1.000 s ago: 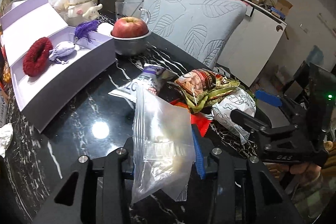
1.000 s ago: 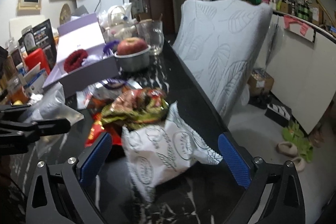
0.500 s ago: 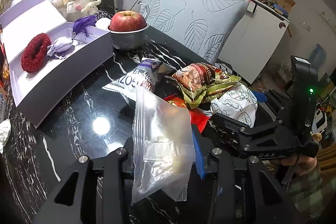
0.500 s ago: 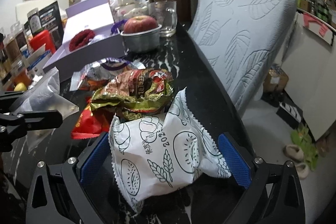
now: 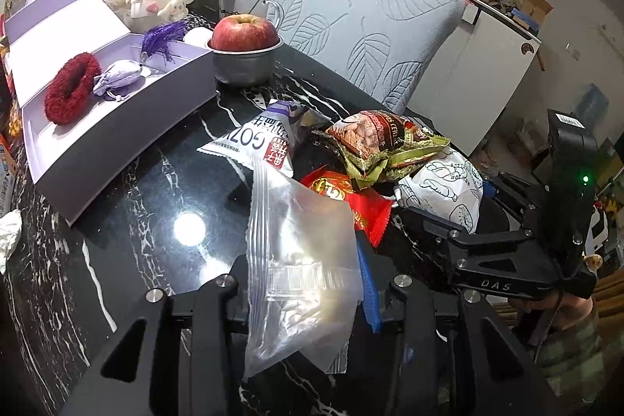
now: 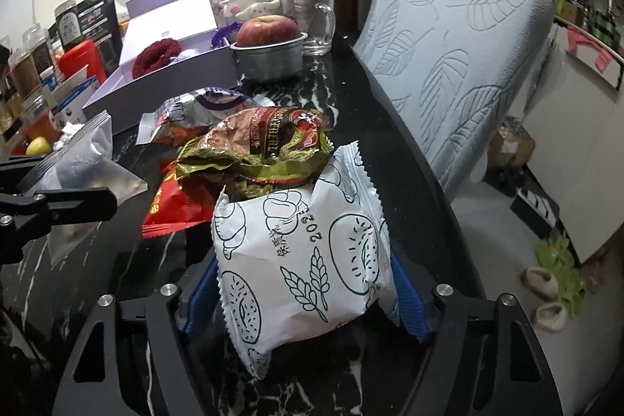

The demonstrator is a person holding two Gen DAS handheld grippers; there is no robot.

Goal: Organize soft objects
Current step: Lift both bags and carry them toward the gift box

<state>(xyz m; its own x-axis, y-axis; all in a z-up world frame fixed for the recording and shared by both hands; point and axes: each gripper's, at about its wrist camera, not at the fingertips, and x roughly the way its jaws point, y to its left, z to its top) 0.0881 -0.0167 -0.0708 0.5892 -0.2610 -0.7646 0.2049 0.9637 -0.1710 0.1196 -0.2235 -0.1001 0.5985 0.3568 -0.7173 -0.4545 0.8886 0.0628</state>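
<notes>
My left gripper (image 5: 304, 283) is shut on a clear zip bag (image 5: 300, 252) and holds it upright over the black marble table (image 5: 128, 232). My right gripper (image 6: 304, 283) has its blue pads pressed on both sides of a white snack packet with wheat drawings (image 6: 304, 260), also seen in the left wrist view (image 5: 448, 190). Behind it lie a green-and-red snack bag (image 6: 265, 147), a red packet (image 6: 171, 205) and a silver-purple packet (image 6: 195, 112). The left gripper and zip bag (image 6: 78, 178) show at the left of the right wrist view.
An open lilac box (image 5: 117, 92) holds a red scrunchie (image 5: 70, 86) and a lilac pouch (image 5: 117, 80). A metal bowl with an apple (image 5: 243, 45), a glass mug (image 6: 312, 22) and a leaf-patterned cushion (image 5: 370, 38) stand behind. Jars crowd the far left (image 6: 27, 65).
My right gripper has moved forward onto the white packet and closed its pads on it. My left gripper has kept hold of the zip bag, hardly moving.
</notes>
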